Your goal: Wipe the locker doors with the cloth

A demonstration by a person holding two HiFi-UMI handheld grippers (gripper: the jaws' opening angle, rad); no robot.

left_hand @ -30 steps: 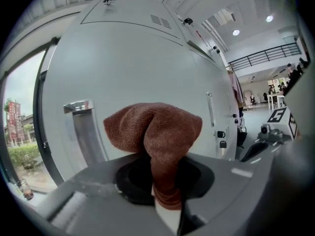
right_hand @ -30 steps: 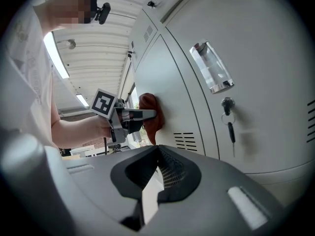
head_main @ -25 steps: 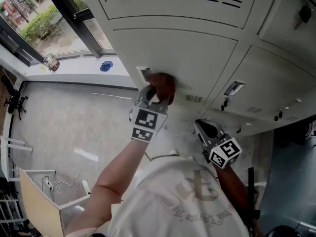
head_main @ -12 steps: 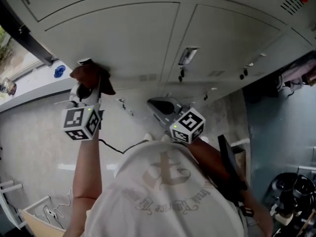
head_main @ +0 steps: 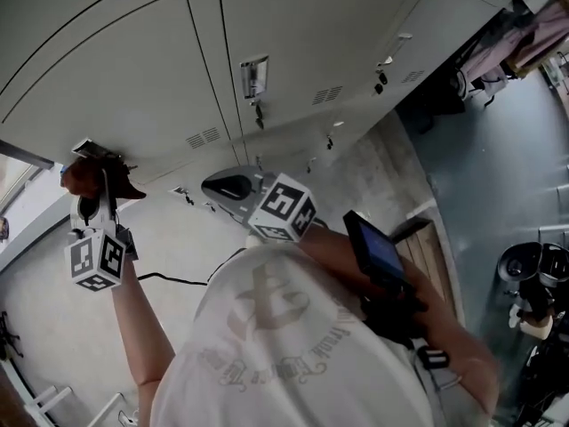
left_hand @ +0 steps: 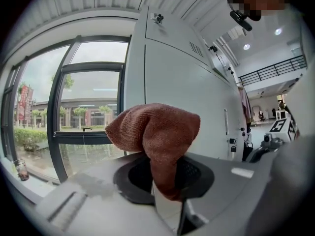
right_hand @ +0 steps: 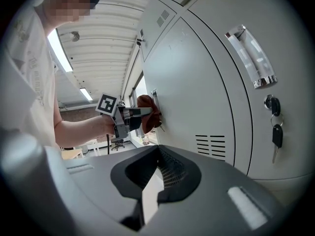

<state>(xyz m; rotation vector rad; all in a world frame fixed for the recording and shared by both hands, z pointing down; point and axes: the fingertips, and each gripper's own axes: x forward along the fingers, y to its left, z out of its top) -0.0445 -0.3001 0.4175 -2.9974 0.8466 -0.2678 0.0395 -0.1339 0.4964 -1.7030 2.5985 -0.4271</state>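
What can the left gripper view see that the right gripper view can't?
Only the left gripper view shows the big window with trees outside, and the cloth up close, pinched in the left gripper. Only the right gripper view shows the person's bare arm holding that gripper, and the right gripper shut on nothing. Both show the brown cloth and the grey locker doors.

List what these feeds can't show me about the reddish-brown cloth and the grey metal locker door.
- Whether the reddish-brown cloth touches the grey metal locker door: in the left gripper view the bunched cloth covers the contact spot, and in the head view it is too small.
- Tips of the left gripper: buried under the cloth.
- Dirt or streaks on the door: not resolvable in any view.
- Any print in the clear label holder: too small.
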